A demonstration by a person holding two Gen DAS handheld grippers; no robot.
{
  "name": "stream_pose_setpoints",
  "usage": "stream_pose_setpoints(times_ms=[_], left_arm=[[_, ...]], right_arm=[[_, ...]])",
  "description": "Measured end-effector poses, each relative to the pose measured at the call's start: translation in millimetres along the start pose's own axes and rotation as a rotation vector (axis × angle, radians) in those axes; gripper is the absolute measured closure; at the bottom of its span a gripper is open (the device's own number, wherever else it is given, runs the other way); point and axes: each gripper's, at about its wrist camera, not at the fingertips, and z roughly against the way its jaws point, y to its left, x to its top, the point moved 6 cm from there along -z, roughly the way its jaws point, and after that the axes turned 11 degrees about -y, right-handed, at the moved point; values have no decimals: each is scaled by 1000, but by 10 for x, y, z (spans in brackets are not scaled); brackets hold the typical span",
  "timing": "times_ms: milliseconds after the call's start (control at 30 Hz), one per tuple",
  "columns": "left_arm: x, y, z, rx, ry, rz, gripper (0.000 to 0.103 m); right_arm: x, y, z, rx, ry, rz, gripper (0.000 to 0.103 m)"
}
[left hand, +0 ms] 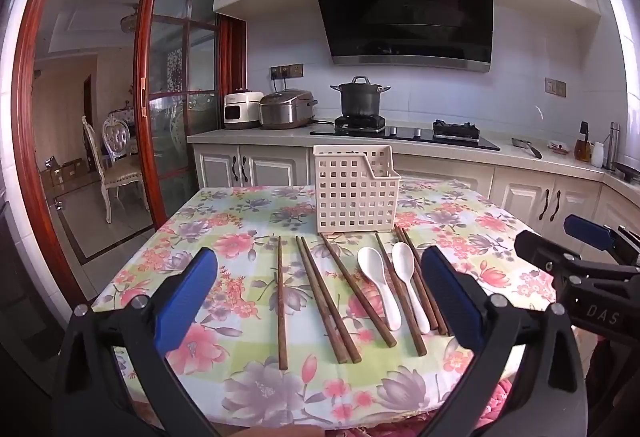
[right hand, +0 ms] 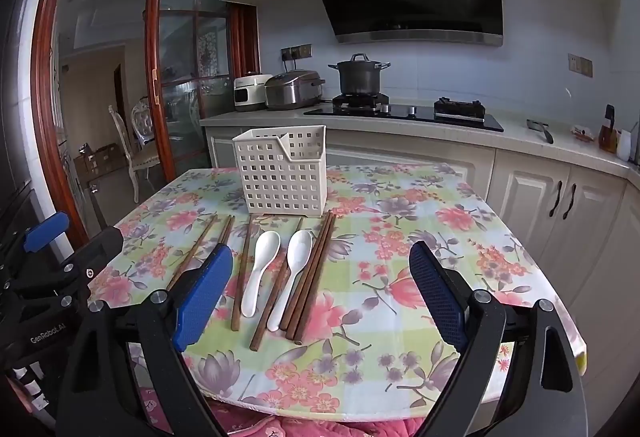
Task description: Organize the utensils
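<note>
The wooden chopsticks (left hand: pixel 320 293) and two white ceramic spoons (left hand: pixel 380 285) lie flat in a loose row on the flowered surface (left hand: pixel 224 213), just in front of the white perforated utensil basket (left hand: pixel 354 189), which stands upright at the far side with its open top facing up. Every long axis runs roughly from the near edge toward the basket, so each piece points away from the tongs rather than across them; a pinch would have to close across the thin width.

The left tongs (left hand: pixel 320 297) are spread wide and empty, framing most of the row, with the single chopstick (left hand: pixel 281 297) nearest their left pad. The right tongs (right hand: pixel 320 301) are likewise spread and hold nothing; the spoons and the right-hand chopsticks (right hand: pixel 310 277) sit toward their left pad. By my judgement the left tongs are better centred on the row.

The basket's inside cannot be seen. The right pad hides the rightmost chopsticks' near ends in the left wrist view, so their count is uncertain.
</note>
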Motion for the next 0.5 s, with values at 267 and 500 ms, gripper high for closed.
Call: stream_pose_setpoints(times_ms=[267,500], left_arm=[[-5,-12,12,-1,-1,-2,4],[-10,0,16,2,2,3,4]], right_arm=[[12,-27,-9,2,4,-3,18],[-69,18,-44,4,11,-3,18]])
